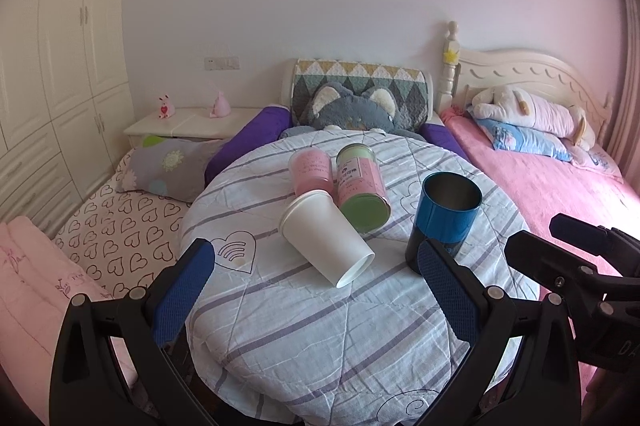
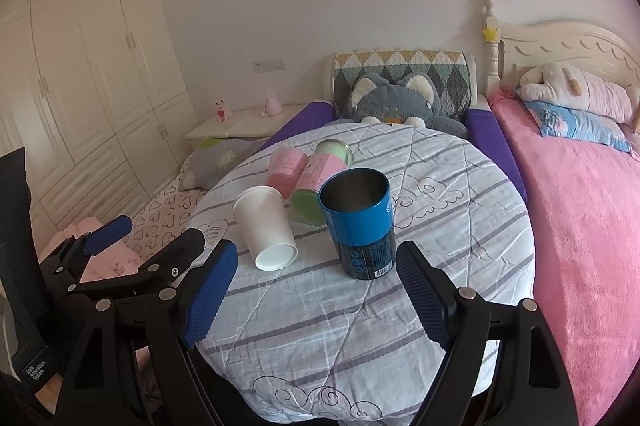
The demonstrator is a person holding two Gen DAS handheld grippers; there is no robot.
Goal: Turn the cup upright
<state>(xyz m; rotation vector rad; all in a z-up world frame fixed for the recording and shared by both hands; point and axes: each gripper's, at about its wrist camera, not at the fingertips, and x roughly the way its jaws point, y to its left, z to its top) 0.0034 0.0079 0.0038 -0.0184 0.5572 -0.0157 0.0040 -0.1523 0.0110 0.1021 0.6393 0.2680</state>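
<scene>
Both of my claws are spread wide and hold nothing: the left claw (image 1: 316, 290) hangs over the near part of the bench (image 1: 320, 358), the right claw (image 2: 316, 294) just beside it. The paper cup (image 1: 326, 238) lies on its side near the middle of the cloth-covered bench, its mouth touching or nearly touching the pink tin (image 1: 312, 169) and green-ended tin (image 1: 362, 189) behind it, with the upright blue can (image 1: 444, 218) well off to its right.

My worry is rolling — a tapered cup on soft, wrinkled cloth will likely swing in an arc if I nudge it before gripping. Thin paper walls could also crush under a hard pinch, and tipping it up may bump the tins or blue can.

Its long axis runs diagonally: the closed base points toward me and to the right, the open mouth away and to the left, toward the tins.
</scene>
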